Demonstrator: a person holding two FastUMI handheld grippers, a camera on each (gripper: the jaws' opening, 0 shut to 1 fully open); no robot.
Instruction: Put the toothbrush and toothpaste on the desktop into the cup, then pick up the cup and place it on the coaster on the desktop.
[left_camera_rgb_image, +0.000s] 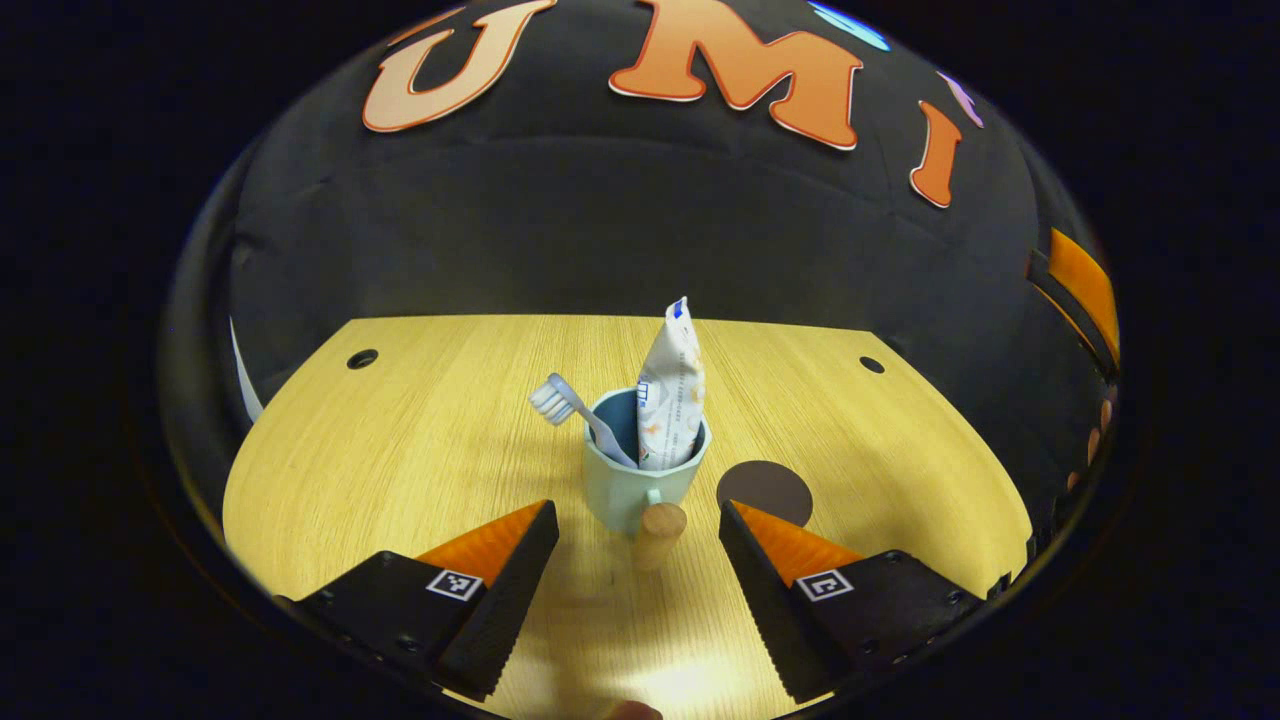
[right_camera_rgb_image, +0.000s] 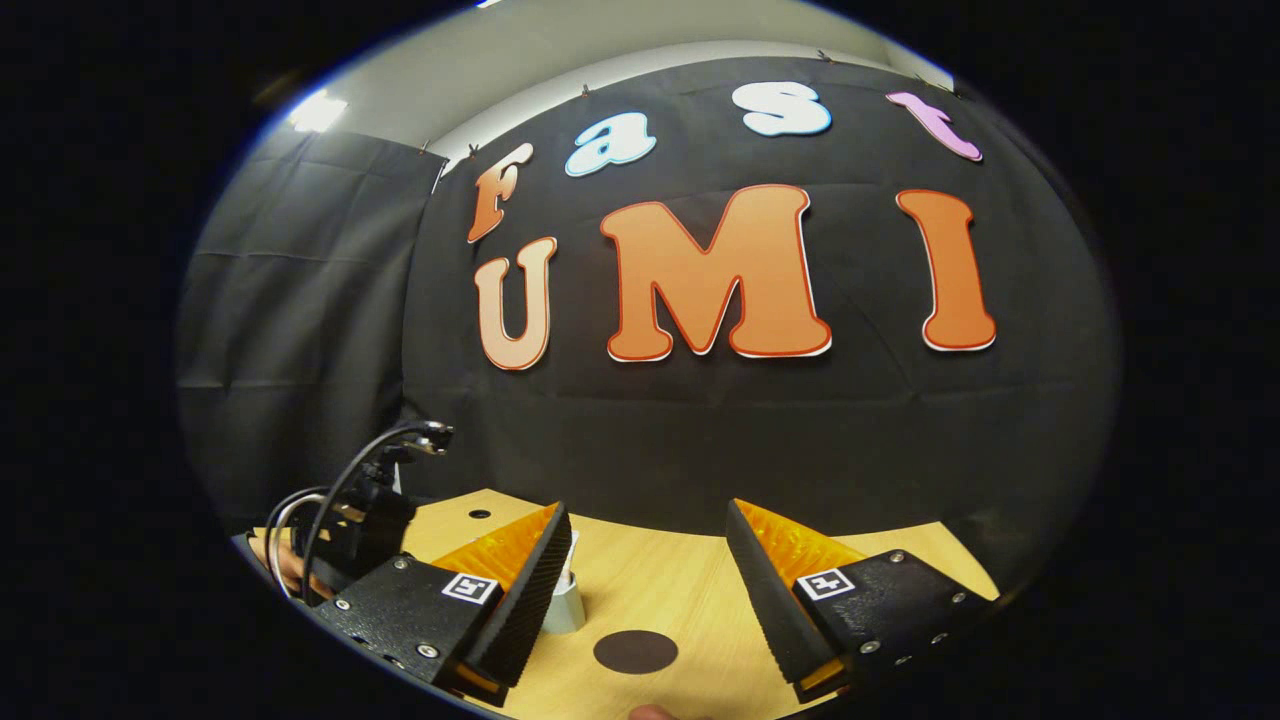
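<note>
A pale teal, faceted ceramic cup (left_camera_rgb_image: 640, 485) stands upright near the middle of the light, straight-grained wooden surface (left_camera_rgb_image: 400, 470), and serves here as the landmark. Inside it, a white, crinkled toothpaste tube (left_camera_rgb_image: 671, 392) with small printed marks stands almost vertical against the cup's right inner wall, its flat crimped end uppermost. Beside the tube a slim, pale blue plastic toothbrush (left_camera_rgb_image: 580, 410) leans out over the cup's left rim, its white bristled head well above the wood. A short, round wooden peg handle (left_camera_rgb_image: 658, 533) juts from the cup's near side. Just to the right of the cup and slightly behind it lies a flat, dark brown, round coaster (left_camera_rgb_image: 765, 490), apart from the cup's base. The left tongs (left_camera_rgb_image: 640, 525) are spread wide, their ribbed wedge fingers flanking the handle without touching it or the cup. In the right gripper view, the right tongs (right_camera_rgb_image: 648, 535) are likewise open and hold nothing; the coaster (right_camera_rgb_image: 635, 651) lies between their fingers, and a sliver of the cup (right_camera_rgb_image: 565, 605) peeks out beside one of them, left of the coaster. Farther left of the cup, the other gripper's black body with looping cables (right_camera_rgb_image: 340, 520) shows.
</note>
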